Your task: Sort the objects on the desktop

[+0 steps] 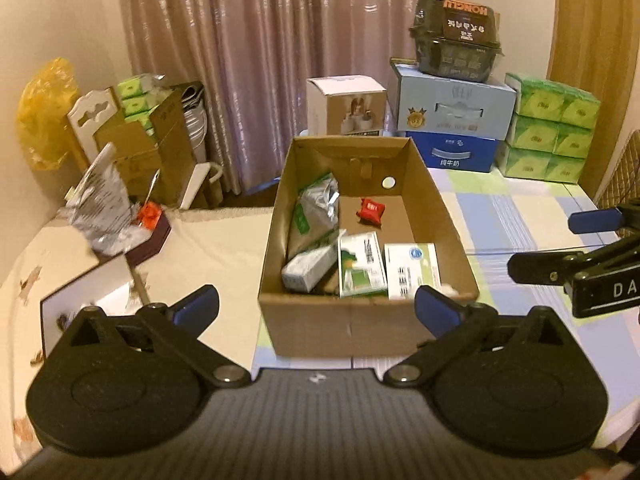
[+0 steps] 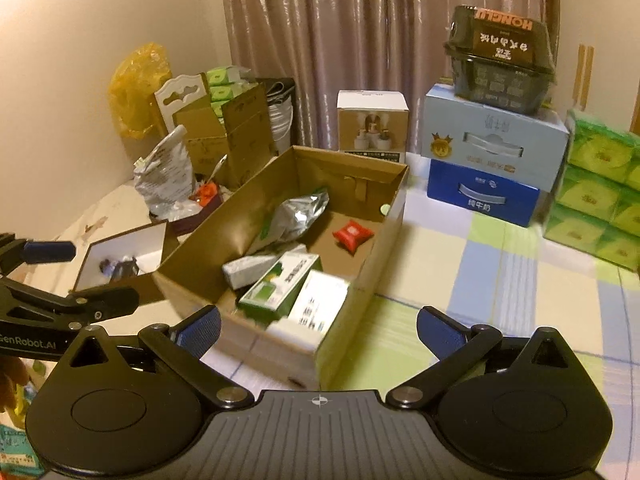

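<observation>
The fingers (image 1: 198, 306) of the left gripper (image 1: 316, 308) are seen spread as wide as they go in the left wrist view, with nothing between them; beyond them the open cardboard box (image 1: 356, 320) stands on the checked cloth of the tabletop (image 1: 520, 216). Inside the box a crumpled silver foil pouch (image 1: 314, 212) is leaned against the left wall, a small red packet (image 1: 371, 210) lies on the bare floor, and a grey-white carton (image 1: 308, 268), a green-and-white carton (image 1: 362, 264) and a white carton (image 1: 412, 270) are crowded at the near end. The right gripper (image 1: 576, 256) is seen at the right edge, also empty. In the right wrist view the fingers (image 2: 200, 330) of that gripper (image 2: 318, 334) are likewise held wide apart and empty, just short of the box's near corner, and the left gripper (image 2: 68, 280) reaches in from the left. The cartons are judged light and stiff, best taken across their flat broad faces, though firm pressure could dent them. The pouch is expected to be soft, slippery and crackly, so a grip near its folded top would be safer. The red packet is judged small, pillowy and easily pinched at its middle. The box itself appears light but wide, so its walls would need to be taken at the rim.
</observation>
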`<state>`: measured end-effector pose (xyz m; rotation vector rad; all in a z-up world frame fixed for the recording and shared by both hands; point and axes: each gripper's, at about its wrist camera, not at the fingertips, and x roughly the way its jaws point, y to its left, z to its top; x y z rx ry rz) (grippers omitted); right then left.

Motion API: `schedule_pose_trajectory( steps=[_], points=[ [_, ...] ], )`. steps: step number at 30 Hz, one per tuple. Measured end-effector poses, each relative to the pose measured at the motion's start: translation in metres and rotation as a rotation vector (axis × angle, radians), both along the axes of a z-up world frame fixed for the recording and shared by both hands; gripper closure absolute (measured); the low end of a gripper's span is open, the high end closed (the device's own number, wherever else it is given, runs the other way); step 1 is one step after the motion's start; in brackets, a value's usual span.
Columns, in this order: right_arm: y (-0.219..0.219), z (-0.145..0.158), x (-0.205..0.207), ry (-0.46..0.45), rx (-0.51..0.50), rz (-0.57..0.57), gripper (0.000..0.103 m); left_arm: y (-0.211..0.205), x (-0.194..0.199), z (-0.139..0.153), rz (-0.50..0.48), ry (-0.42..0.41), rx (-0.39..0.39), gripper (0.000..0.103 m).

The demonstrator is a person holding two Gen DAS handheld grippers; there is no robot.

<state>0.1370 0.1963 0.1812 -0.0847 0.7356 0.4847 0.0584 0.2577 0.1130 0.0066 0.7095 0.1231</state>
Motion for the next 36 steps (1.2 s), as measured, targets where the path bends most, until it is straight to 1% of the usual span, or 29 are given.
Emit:
schedule_pose_trajectory(
  steps=[2,9,13,17,21,25,29,36],
  points=[
    [-0.003,0.0,-0.014,0.003,0.002,0.001,0.002,-0.001,-0.017,0.001,0.031,-0.009,-0.014,0.001],
    [-0.006,-0.003,-0.055,0.021,-0.016,-0.001,0.002,-0.01,-0.063,0.004,0.091,-0.005,-0.073,0.001],
    [-0.008,-0.004,-0.07,0.023,-0.02,-0.005,0.002,-0.018,-0.08,0.005,0.1,0.002,-0.086,0.001],
    [-0.01,-0.004,-0.082,0.031,-0.014,-0.007,0.002,-0.025,-0.092,0.003,0.117,0.015,-0.085,0.001],
    [-0.011,-0.004,-0.091,0.038,-0.014,-0.006,0.002,-0.025,-0.103,0.0,0.131,0.038,-0.113,0.001],
    [-0.012,-0.004,-0.099,0.044,-0.009,-0.005,0.002,-0.031,-0.11,-0.001,0.121,0.047,-0.104,0.001],
    [-0.014,-0.004,-0.104,0.049,-0.002,-0.011,0.002,-0.038,-0.116,-0.002,0.129,0.048,-0.074,0.001],
    [-0.016,-0.005,-0.112,0.043,-0.008,-0.022,0.002,-0.039,-0.12,-0.006,0.14,0.051,-0.072,0.001]
  ],
)
